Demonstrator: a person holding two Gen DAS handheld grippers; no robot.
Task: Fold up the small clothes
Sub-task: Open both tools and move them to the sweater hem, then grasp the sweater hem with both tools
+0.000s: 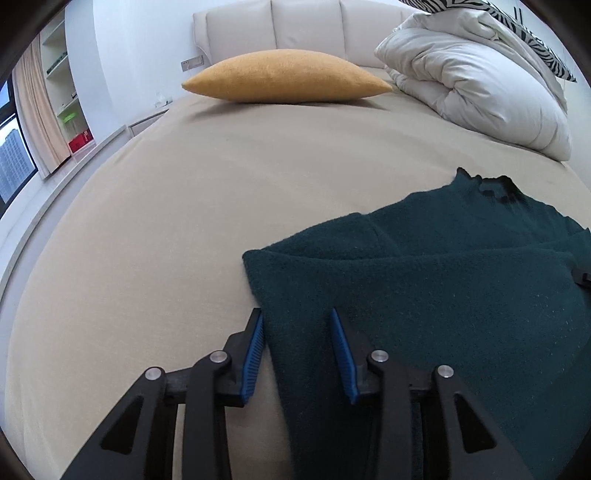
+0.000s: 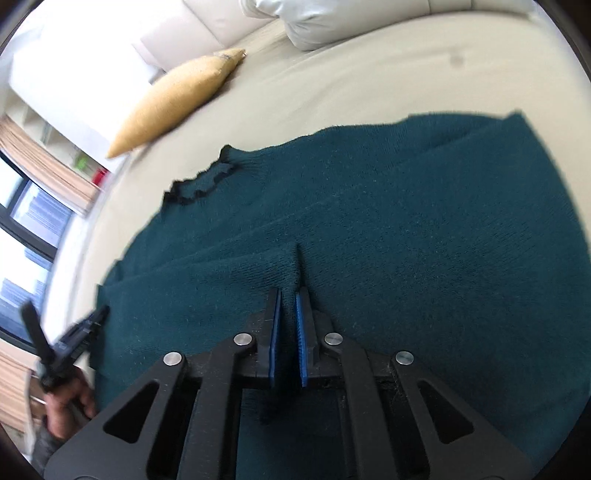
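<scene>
Teal sweater [image 2: 406, 229] on bed [image 1: 147, 221], right claw [image 2: 289, 295] pinching it

Yellow pillow [image 1: 286, 75], white duvet [image 1: 476, 79], beige bed sheet [image 1: 166, 221], padded headboard [image 1: 303, 27]

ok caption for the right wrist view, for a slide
Right gripper pinches a ridge of the dark green sweater on the bed.

A beige bed [image 1: 166, 206] carries everything. On it lie a green sweater [image 1: 443, 277], a yellow pillow [image 1: 284, 77] and a white duvet [image 1: 476, 85].
</scene>
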